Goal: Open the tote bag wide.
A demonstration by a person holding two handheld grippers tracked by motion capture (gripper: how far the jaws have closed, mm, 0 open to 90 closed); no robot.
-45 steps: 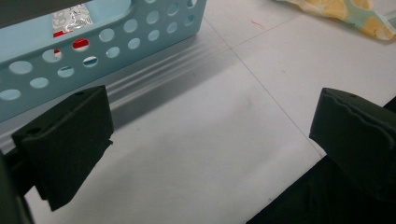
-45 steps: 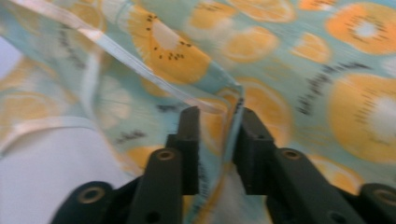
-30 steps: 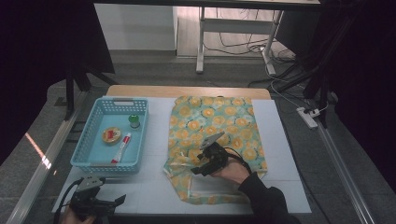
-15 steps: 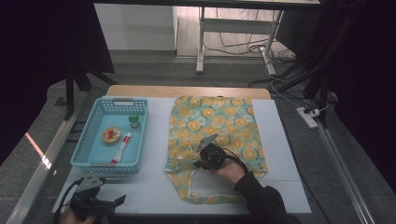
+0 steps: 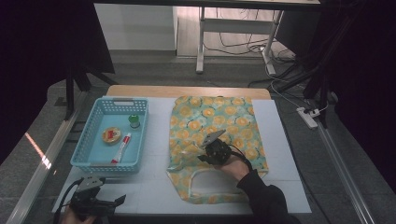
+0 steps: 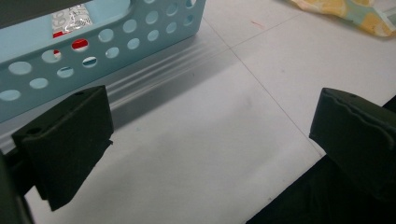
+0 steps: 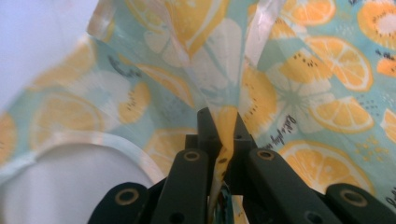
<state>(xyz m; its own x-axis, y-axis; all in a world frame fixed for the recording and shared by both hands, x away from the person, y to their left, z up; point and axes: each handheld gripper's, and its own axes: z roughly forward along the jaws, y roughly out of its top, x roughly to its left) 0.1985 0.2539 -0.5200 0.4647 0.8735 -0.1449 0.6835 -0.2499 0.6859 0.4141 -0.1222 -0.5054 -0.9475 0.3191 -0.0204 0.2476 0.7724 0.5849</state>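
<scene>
A bag (image 5: 219, 116) printed with orange and lemon slices lies flat on the white mat, its handle loop (image 5: 210, 186) toward the front edge. My right gripper (image 5: 200, 153) sits over the bag's lower left part, shut on a pinched-up fold of the fabric. In the right gripper view the fold rises between the closed jaws of the gripper (image 7: 223, 128), with the bag (image 7: 303, 93) spread out behind. My left gripper (image 5: 117, 201) rests at the front left of the mat. Its jaws stand wide open over bare mat, the gripper (image 6: 217, 112) holding nothing.
A light blue perforated basket (image 5: 84, 151) stands left of the bag, with its wall (image 6: 140, 32) close ahead of the left gripper. It holds a green-capped bottle (image 5: 134, 121), a round tin (image 5: 111, 135) and a white-and-red tube (image 5: 121, 147). Bare mat (image 5: 149, 186) lies between basket and bag.
The right gripper's jaws closed on a fold of the bag and drew the fabric up a little. The left gripper kept still.
</scene>
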